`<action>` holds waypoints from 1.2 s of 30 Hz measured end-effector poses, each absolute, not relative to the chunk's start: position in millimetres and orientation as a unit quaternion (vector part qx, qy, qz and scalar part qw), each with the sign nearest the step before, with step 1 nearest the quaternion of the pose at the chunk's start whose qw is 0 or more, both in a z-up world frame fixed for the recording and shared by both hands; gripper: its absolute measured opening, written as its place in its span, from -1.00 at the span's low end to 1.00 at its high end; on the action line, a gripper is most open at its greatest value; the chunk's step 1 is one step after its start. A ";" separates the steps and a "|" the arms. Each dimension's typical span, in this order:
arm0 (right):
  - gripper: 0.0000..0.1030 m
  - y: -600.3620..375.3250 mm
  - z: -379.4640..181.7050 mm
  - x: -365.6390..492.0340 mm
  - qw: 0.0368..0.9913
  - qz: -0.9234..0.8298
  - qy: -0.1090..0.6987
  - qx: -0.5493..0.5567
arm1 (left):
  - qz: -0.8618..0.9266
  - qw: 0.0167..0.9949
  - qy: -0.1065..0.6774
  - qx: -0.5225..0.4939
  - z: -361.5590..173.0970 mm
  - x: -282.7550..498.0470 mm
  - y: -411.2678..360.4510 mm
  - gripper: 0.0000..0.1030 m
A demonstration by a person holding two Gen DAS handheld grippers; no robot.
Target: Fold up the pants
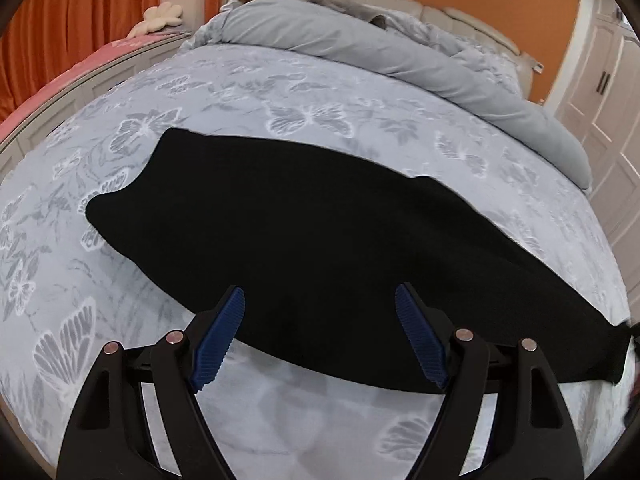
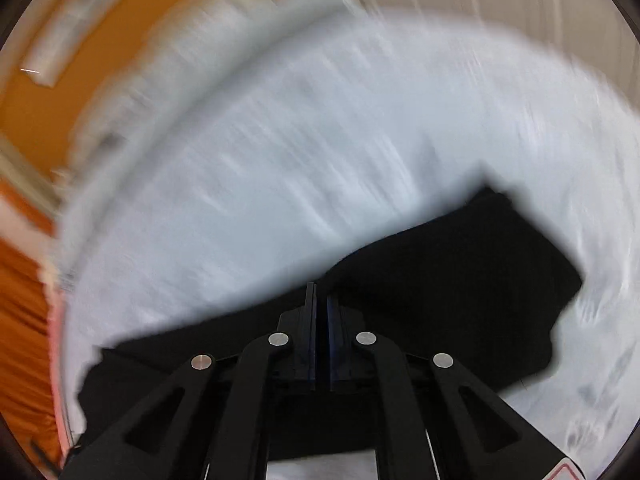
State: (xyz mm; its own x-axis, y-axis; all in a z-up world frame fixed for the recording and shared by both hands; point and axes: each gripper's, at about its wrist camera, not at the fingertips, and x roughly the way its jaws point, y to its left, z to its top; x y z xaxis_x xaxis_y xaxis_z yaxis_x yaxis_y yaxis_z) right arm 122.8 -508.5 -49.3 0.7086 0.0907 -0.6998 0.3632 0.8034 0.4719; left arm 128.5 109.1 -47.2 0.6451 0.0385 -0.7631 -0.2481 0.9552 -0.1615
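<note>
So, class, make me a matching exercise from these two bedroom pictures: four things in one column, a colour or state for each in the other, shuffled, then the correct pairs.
Things:
1. pants
2. left gripper
3. right gripper
4. curtain

Colour or state:
A. orange
B. fingers nearly closed
C. black, laid flat on the bed
D. fingers spread wide, holding nothing

Pairs: 1-C, 2-D, 3-B, 4-A. The right wrist picture is too blurred to tell whether cloth sits between the fingers.

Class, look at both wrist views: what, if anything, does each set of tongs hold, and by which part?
Left tongs: open, holding nothing. Right tongs: shut over the black pants; blur hides whether fabric is pinched.
</note>
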 end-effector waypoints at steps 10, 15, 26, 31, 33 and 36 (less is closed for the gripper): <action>-0.89 -555.3 -135.3 56.5 0.833 -0.072 0.444 0.322 | 0.104 0.889 0.423 -0.141 -54.3 124.8 127.4 0.47; 0.25 -557.4 -115.3 44.7 0.856 -0.089 0.408 0.304 | 0.094 0.892 0.426 -0.119 -56.5 123.5 114.5 0.47; -0.93 -441.7 -88.0 43.8 0.919 -0.086 0.337 -0.188 | 0.090 0.890 0.432 -0.115 -61.2 134.9 111.1 0.47; -0.94 -558.4 -82.2 57.8 0.903 -0.090 0.360 0.215 | 0.094 0.890 0.433 -0.105 -64.0 139.4 107.3 0.47; -0.85 -612.3 -131.0 43.1 0.806 -0.091 0.368 0.455 | 0.097 0.889 0.435 -0.101 -66.3 140.5 106.6 0.47; -0.84 -630.0 -159.6 28.7 0.763 -0.081 0.364 0.528 | 0.096 0.886 0.441 -0.105 -68.9 143.4 107.3 0.47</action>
State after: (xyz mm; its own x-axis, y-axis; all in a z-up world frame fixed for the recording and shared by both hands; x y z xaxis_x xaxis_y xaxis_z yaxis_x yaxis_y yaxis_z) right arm 28.7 -630.0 -159.6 0.7218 0.2610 -0.6410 0.5077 0.4297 0.7467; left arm 143.4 107.3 -68.9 0.5920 0.0783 -0.8021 -0.2628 0.9596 -0.1003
